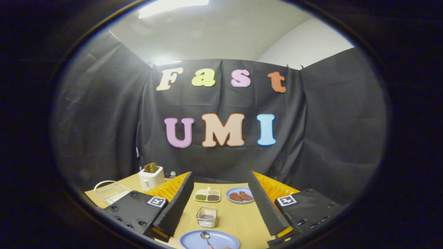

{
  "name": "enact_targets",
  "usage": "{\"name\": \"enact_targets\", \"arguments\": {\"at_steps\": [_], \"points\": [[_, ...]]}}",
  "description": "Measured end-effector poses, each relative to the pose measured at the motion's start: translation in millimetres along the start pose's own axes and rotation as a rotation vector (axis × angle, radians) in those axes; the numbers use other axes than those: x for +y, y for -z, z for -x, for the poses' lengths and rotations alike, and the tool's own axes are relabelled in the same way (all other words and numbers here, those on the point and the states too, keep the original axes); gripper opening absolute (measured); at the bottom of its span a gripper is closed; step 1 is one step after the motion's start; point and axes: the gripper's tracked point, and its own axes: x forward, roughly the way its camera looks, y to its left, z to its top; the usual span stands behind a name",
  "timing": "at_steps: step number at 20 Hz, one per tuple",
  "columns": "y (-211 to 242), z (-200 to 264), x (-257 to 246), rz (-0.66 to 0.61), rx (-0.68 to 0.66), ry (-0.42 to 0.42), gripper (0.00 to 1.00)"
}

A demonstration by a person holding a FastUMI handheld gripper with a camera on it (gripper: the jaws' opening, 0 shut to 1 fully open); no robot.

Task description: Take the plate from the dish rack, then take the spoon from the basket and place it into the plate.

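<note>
Spoon (205,236) on plate (221,239), between parted jaws

The only signs were two small square tags, each a white square carrying a blocky black pattern. One tag (156,201) sat on the gripper (220,176) body behind its left finger, and the other tag (287,200) sat in the matching spot behind the right finger. Both were coded marks rather than writing, and no word, number or brand could be read on either. The jaws stood wide apart above the table (238,218). The things on the table were too small to show any legible label or print.
</note>
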Motion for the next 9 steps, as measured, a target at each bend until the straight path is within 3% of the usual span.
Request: {"name": "enact_targets", "arguments": {"at_steps": [9], "points": [[6.9,-6.7,8.1,0.007,0.019,-0.010,0.99]]}}
